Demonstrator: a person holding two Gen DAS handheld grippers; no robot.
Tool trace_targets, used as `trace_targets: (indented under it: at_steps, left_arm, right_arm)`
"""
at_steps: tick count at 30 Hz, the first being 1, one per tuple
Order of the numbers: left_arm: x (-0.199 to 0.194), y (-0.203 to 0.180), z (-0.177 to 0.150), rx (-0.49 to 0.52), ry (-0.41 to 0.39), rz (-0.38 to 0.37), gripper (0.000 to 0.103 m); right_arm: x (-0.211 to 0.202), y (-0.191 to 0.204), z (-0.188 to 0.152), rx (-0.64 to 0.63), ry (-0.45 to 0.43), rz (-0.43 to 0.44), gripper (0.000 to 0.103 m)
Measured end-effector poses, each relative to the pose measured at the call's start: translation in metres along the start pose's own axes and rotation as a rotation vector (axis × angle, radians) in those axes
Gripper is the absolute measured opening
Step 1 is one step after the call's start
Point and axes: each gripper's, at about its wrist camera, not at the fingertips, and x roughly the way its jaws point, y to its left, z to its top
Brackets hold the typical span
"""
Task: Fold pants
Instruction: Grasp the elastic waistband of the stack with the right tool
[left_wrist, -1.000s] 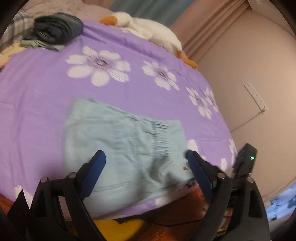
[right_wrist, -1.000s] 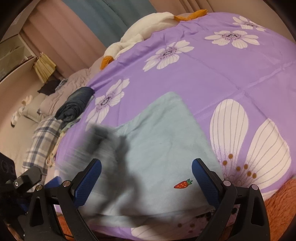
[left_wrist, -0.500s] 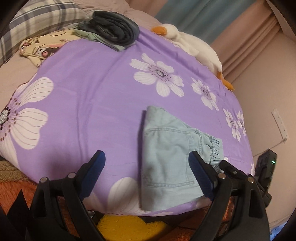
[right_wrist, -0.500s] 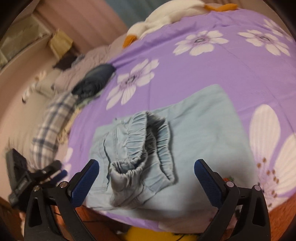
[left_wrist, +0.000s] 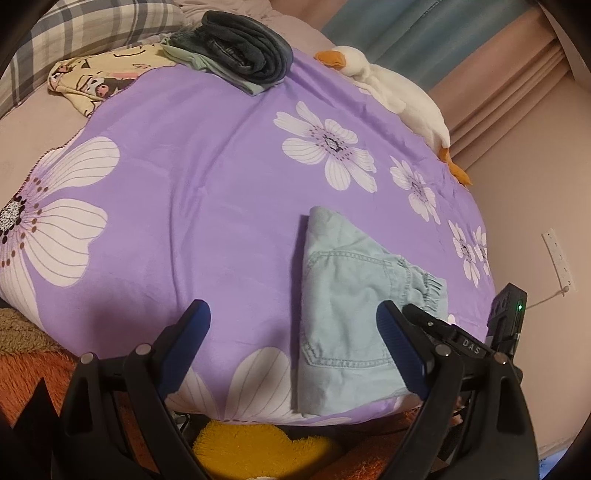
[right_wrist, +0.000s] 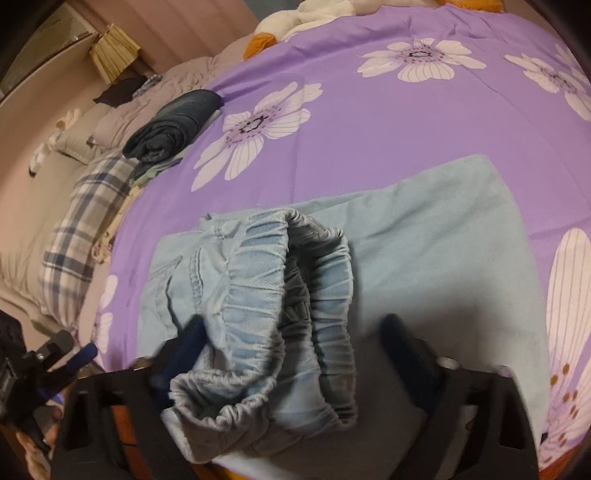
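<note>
Light blue denim pants (left_wrist: 351, 314) lie folded on the purple flowered bedspread (left_wrist: 184, 206) near its front edge. In the right wrist view the pants (right_wrist: 424, 251) lie flat with the gathered elastic waistband (right_wrist: 280, 314) bunched up on top. My left gripper (left_wrist: 291, 332) is open and empty, low at the bed's front edge, just left of the pants. My right gripper (right_wrist: 291, 343) is open, its fingers either side of the waistband, not closed on it. The right gripper (left_wrist: 461, 339) also shows in the left wrist view, behind the left gripper's right finger.
A rolled dark garment (left_wrist: 243, 51) on a green one, a yellow printed cloth (left_wrist: 92, 81) and a plaid pillow (left_wrist: 85, 33) lie at the far side. A white goose plush (left_wrist: 391, 88) lies by the curtain. An orange rug (left_wrist: 33, 373) lies below the bed edge.
The pants went from being moved and blurred to lying still, folded over. Both grippers have drawn back slightly toward the bed's front edge. The right gripper has come down closer around the waistband.
</note>
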Motion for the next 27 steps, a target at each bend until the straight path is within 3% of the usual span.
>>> trace_targets:
  at_steps: [1,4,6,9,14,19,21,23,27]
  left_arm:
    - [0.001,-0.001,0.000,0.003,0.000,-0.002,0.091]
    - [0.002,-0.003,0.000,0.007,0.004,-0.003,0.091]
    - [0.001,-0.006,0.000,0.018,0.003,-0.009,0.091]
    - [0.001,-0.012,0.003,0.036,0.000,-0.004,0.091]
    - [0.009,-0.024,0.008,0.071,0.001,-0.016,0.090]
    - [0.033,-0.042,0.010,0.128,0.051,-0.012,0.087]
    - [0.044,-0.051,0.010,0.153,0.074,-0.008,0.084]
    - [0.053,-0.057,0.010,0.171,0.087,-0.004,0.081]
    - [0.073,-0.071,0.009,0.212,0.116,-0.001,0.074]
  right_arm:
    - [0.000,-0.001,0.001,0.012,0.011,0.030,0.052]
    - [-0.003,-0.001,0.004,0.035,0.025,0.068,0.037]
    - [-0.016,0.002,0.008,0.042,0.006,0.104,0.033]
    - [-0.051,0.008,0.013,0.043,-0.094,0.136,0.032]
    - [-0.097,0.000,0.018,0.009,-0.209,0.046,0.032]
    - [-0.083,-0.032,0.014,0.047,-0.191,-0.134,0.032]
    - [-0.068,-0.048,0.009,0.065,-0.146,-0.189,0.032]
    - [-0.061,-0.058,0.005,0.085,-0.123,-0.200,0.032]
    - [-0.056,-0.075,-0.001,0.131,-0.131,-0.181,0.042]
